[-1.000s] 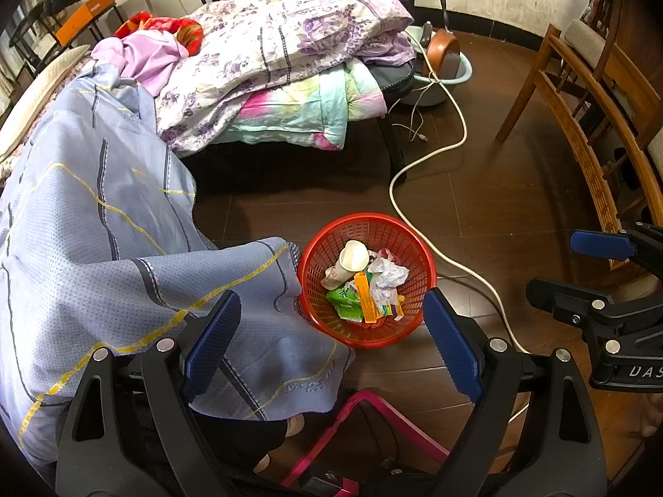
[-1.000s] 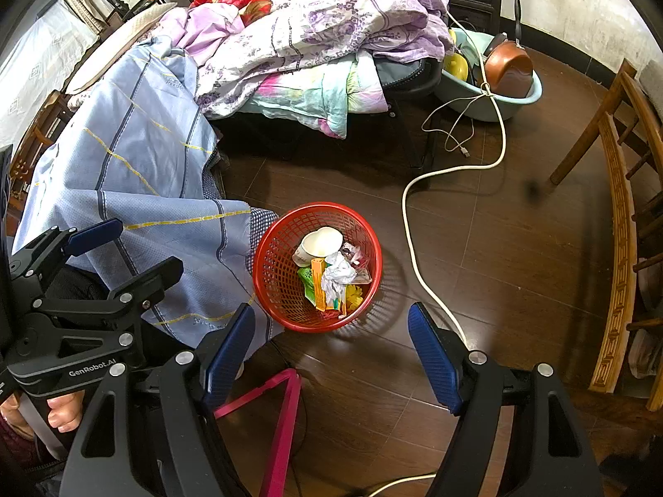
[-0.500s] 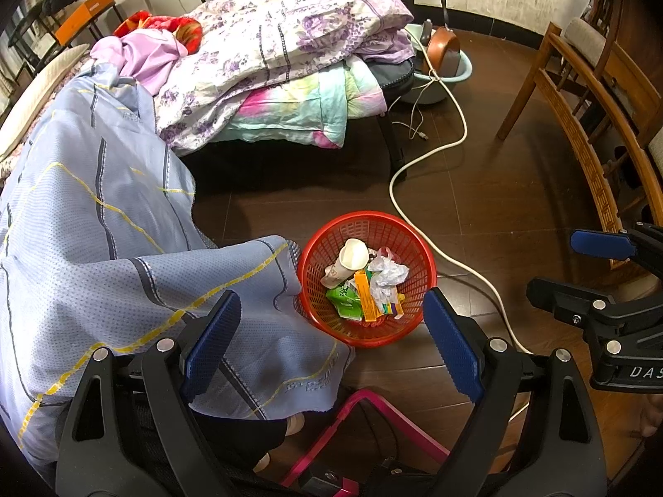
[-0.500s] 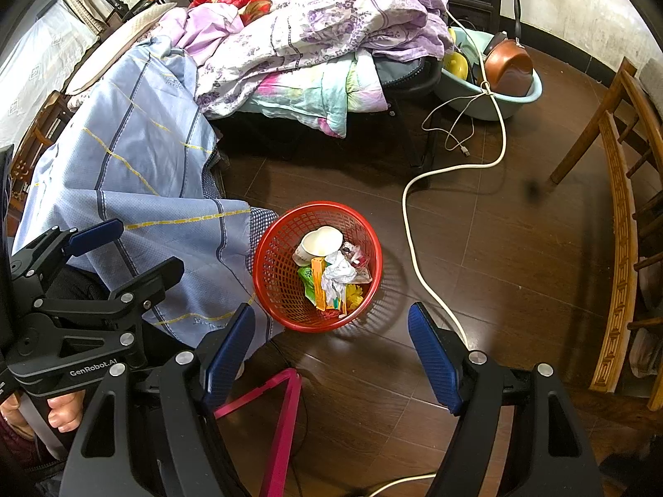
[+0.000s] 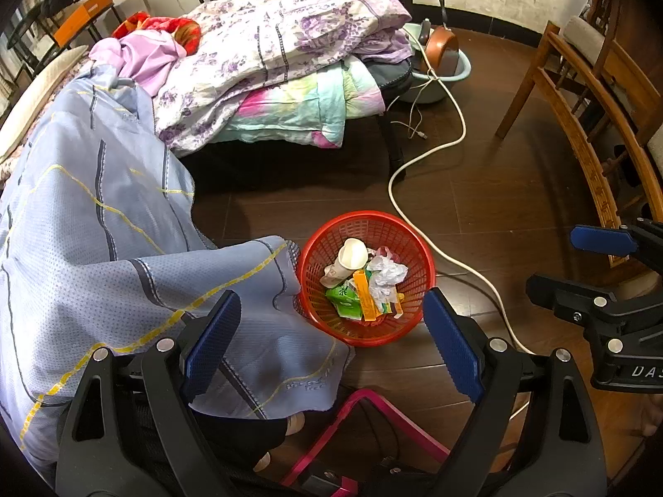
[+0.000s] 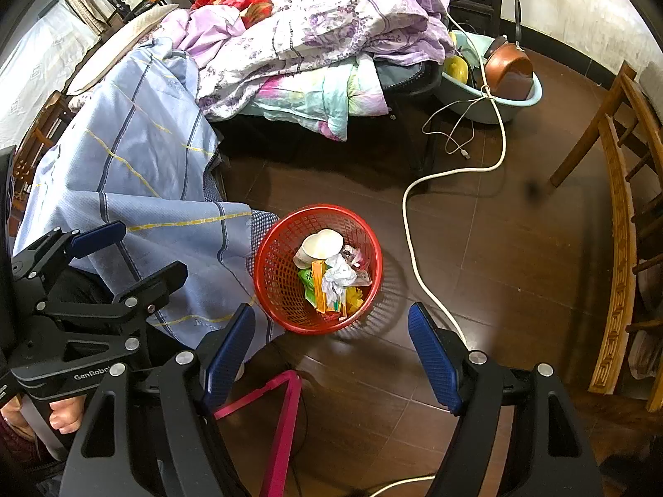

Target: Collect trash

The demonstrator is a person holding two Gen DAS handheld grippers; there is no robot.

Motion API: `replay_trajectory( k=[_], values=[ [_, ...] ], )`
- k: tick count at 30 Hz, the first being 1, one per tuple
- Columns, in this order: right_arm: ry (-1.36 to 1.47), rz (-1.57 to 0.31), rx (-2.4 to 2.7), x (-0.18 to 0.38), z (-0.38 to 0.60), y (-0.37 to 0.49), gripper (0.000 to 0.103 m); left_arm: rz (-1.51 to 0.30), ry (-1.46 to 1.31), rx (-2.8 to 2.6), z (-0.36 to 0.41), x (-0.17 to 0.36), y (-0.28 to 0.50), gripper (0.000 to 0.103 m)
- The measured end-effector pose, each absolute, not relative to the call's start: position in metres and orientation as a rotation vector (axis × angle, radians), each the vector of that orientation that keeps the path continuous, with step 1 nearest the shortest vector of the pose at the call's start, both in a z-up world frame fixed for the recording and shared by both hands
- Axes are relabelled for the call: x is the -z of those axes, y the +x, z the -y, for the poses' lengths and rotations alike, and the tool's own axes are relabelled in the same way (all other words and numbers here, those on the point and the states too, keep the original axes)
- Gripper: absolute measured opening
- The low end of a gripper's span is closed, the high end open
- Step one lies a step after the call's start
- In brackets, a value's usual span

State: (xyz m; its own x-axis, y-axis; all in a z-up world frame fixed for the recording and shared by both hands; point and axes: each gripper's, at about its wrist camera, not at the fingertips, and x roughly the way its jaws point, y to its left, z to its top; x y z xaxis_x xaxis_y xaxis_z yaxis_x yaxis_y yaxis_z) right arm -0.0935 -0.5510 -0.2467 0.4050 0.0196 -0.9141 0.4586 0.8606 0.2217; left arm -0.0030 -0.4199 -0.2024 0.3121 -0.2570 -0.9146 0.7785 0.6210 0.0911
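**Both claws spread above a basket that already holds the trash**

Left wrist view: my left gripper (image 5: 327, 343) hangs with its blue pads spread wide and nothing between them, tilted steeply down at the floor. Just beyond the tips sits the red basket (image 5: 418, 244), upright on the dark wood floor, mouth facing up at me. It stands touching the hem of the blue bedsheet (image 5: 103, 223), close to the bed, I judge so that scraps from there drop in easily. Inside, the paper cup (image 5: 346, 259) lies tipped on its side, its long axis running from lower left to upper right, open mouth toward the far rim. An orange wrapper (image 5: 364, 296) lies lengthwise toward me beside a green packet (image 5: 342, 298) and crumpled plastic (image 5: 385, 273). A white cable (image 5: 414, 157) snakes past the basket's right side.

Right wrist view: my right gripper (image 6: 331, 346) is likewise spread and empty, poised over the floor just short of the basket (image 6: 269, 285). From here the cup (image 6: 321, 244) shows its open mouth. No loose trash shows on the floor, so I judge collection nearly done.
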Motion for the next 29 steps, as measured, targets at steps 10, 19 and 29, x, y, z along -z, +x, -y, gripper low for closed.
replay_trajectory(
  k=[10, 19, 29],
  values=[
    [0.487, -1.132, 0.29, 0.2462, 0.5517, -0.0933, 0.075, -1.045, 0.595, 0.738, 0.4205, 0.2025, -0.0035, 0.086],
    [0.487, -1.131, 0.289, 0.2463, 0.5521, -0.0934, 0.075, -1.052, 0.601, 0.743, 0.4197, 0.2027, -0.0042, 0.086],
    [0.488, -1.128, 0.288, 0.2459, 0.5526, -0.0934, 0.075, -1.029, 0.614, 0.754, 0.4217, 0.1972, -0.0096, 0.086]
  ],
)
